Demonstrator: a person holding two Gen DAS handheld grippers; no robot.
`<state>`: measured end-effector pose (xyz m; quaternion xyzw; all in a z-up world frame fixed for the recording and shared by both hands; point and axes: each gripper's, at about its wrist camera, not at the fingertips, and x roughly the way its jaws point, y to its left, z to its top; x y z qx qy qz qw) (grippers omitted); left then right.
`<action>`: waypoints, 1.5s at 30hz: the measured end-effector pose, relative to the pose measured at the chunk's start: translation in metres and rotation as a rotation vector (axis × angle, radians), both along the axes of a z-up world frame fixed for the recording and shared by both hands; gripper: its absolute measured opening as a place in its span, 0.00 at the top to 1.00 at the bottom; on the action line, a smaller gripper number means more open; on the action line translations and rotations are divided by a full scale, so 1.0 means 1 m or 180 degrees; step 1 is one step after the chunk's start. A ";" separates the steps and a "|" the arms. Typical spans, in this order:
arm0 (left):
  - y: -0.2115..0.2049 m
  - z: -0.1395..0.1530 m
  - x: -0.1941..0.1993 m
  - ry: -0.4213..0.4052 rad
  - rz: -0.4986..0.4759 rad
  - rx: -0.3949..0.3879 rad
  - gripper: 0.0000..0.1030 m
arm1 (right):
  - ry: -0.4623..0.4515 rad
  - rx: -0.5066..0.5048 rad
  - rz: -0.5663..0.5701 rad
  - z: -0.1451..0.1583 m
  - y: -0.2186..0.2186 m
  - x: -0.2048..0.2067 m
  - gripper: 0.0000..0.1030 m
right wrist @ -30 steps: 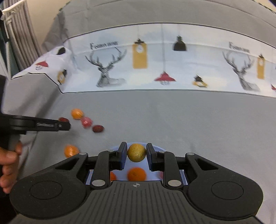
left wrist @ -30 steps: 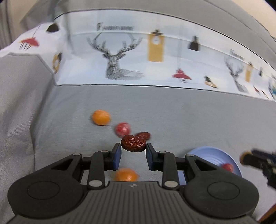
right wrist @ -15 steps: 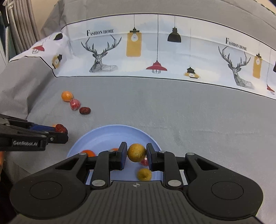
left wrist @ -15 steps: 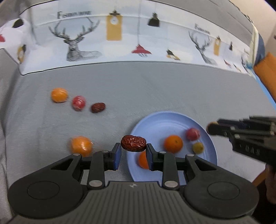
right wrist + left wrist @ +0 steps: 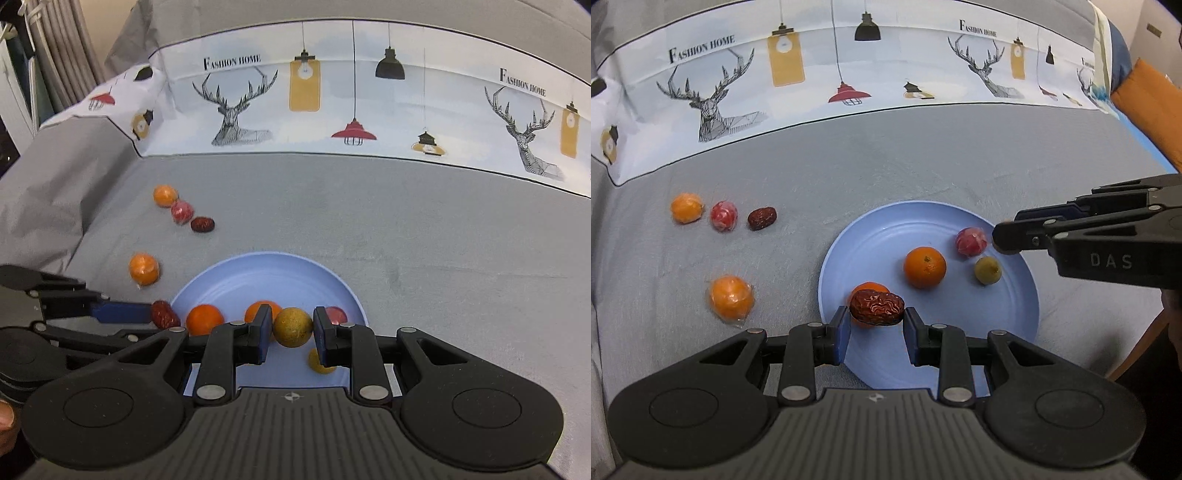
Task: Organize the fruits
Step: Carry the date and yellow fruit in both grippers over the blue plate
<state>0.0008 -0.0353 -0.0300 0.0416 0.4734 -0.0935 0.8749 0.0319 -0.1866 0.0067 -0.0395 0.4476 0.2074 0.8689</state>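
Under both my grippers lies the blue plate (image 5: 1015, 321), already crowded with rolling fruit. My left gripper (image 5: 876, 325) is clamped on a wrinkled red date (image 5: 876, 307) above the plate's near rim; my right gripper (image 5: 289, 334) is pinched tight on a small yellow fruit (image 5: 293, 327) over the plate's near side. Dropped from here, either could bounce off the rim or knock a neighbour out. Past the plate to my left, four loose fruits wait on soft grey bedding (image 5: 905, 170), where anything escaping would roll.
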 end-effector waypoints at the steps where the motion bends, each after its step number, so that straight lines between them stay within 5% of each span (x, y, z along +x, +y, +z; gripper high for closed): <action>1: -0.002 -0.001 0.000 -0.0005 -0.0016 0.0018 0.67 | 0.0016 -0.0023 -0.0002 -0.001 0.000 0.001 0.75; 45: -0.016 -0.008 0.006 -0.0001 -0.0220 0.0065 0.67 | 0.0109 -0.0228 0.0137 -0.019 -0.001 -0.001 0.75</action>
